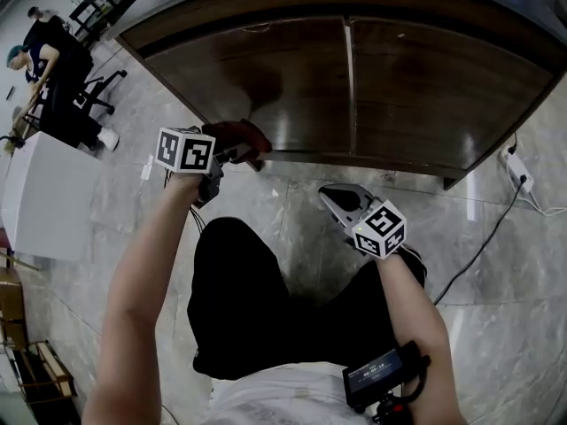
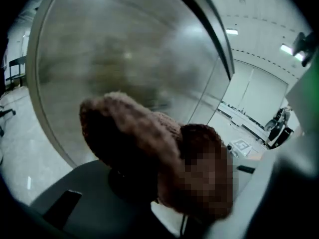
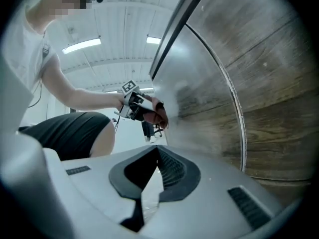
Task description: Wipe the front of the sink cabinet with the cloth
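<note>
Black shorts (image 1: pixel 257 299) on the person's lap fill the near middle of the head view. To the left, the left gripper (image 1: pixel 227 154) is clamped on the brown-red cloth (image 1: pixel 241 136), which presses against the sink cabinet (image 1: pixel 372 87) low on its left door (image 1: pixel 257 69). Further right, the right gripper (image 1: pixel 339 199) hangs over the marble floor (image 1: pixel 292 206), near the cabinet's base but apart from it, jaws together with nothing between them. At the far right a white power strip (image 1: pixel 518 168) lies on the floor.

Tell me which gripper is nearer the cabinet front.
Left. The left gripper holds the cloth at the cabinet front, low on the left door. The right gripper, shut and empty, hangs back over the floor, clear of it.
</note>
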Motion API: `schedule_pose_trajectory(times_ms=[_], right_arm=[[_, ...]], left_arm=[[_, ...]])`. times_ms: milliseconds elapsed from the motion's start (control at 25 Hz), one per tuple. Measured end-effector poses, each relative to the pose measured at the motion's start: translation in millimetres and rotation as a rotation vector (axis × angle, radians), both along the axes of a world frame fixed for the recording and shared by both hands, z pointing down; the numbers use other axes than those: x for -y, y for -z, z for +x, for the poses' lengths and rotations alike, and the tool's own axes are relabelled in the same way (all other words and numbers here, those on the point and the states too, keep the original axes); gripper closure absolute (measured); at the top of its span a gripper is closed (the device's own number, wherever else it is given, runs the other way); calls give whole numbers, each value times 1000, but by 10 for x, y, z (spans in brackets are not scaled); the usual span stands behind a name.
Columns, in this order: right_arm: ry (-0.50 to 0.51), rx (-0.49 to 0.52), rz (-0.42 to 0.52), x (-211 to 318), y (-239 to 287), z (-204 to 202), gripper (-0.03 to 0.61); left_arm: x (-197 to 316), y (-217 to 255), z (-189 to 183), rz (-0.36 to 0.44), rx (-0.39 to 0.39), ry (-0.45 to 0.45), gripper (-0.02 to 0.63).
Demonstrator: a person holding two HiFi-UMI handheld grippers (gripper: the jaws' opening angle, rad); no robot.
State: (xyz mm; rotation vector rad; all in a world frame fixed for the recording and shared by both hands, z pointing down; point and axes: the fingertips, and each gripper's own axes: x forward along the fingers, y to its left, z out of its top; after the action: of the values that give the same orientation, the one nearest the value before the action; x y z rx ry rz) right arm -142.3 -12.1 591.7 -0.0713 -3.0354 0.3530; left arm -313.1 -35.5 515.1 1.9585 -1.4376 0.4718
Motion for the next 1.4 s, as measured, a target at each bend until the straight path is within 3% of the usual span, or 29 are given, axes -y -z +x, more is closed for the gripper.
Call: schedule_pose_trajectory(times_ms=[160,440,640,840,1040,1240,1400], right_arm=[[-42,15,10,144,88,185,566],[-127,50,1,325,248,688,566],[-87,83,29,384,356,703,566],[-163,78,-11,573,112,728,566],[-259,62,-44,671,-128,923,566],[-247,47,-51,520,-236,1201,566],[-296,77,-81,581,-231,1484,566]], left_arm=[[146,720,495,150,8,-66,491],[527,1617,1442,372,32,-94,491],[665,1855,1635,457,29,-110,491],[893,2272,1783,560,51,-96,491],[1196,2449,1939,574,44,-125,491],[1383,2423,2129,556,-16,-163,492],[1500,2301,2464,536,-40,-223,492]])
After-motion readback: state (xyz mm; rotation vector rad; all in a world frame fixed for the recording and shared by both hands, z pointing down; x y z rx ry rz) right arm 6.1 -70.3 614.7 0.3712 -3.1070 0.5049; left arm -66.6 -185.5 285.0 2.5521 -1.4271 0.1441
